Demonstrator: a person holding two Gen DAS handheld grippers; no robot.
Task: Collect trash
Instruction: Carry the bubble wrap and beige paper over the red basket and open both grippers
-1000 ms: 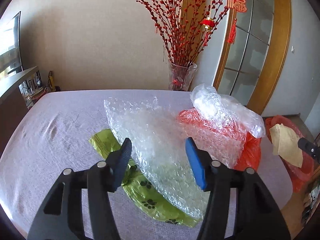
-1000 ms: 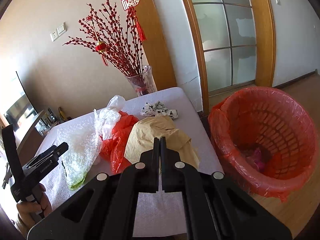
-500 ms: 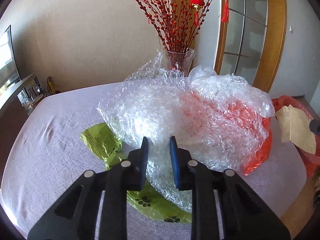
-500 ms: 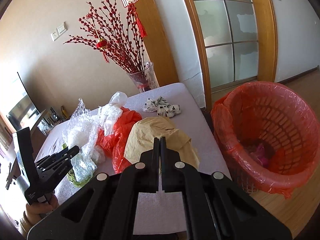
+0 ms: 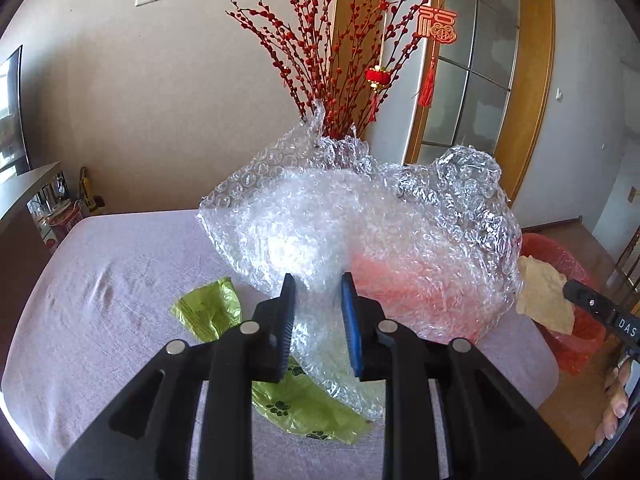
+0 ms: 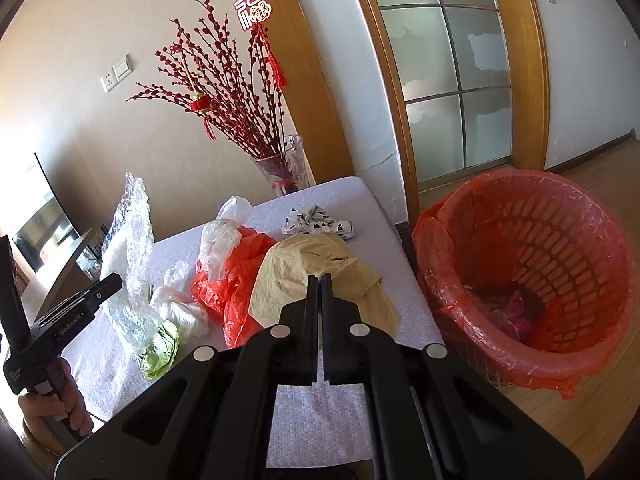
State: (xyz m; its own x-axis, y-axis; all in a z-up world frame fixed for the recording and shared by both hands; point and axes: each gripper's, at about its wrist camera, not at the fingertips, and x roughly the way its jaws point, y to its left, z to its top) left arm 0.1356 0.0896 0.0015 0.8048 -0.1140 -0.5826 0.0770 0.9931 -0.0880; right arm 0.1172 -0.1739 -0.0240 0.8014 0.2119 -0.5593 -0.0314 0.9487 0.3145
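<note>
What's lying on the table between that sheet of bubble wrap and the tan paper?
In the right wrist view: white plastic bags and a crumpled red plastic bag, between the clear bubble wrap sheet and tan crumpled paper.

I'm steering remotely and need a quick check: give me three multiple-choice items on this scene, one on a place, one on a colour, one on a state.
1. Where is the waste basket?
A. On the table
B. On the floor beside the table
C. Under the vase

2. What colour is the basket's liner?
A. Red
B. Green
C. Black

3. What is the left tool doing?
A. Open above bare cloth
B. Closed on the paper
C. Closed on the bubble wrap

Answers: 1 B, it stands on the wooden floor at the table's edge. 2 A, red film drapes its rim. 3 C, the wrap is bunched between its pads and raised.
</note>
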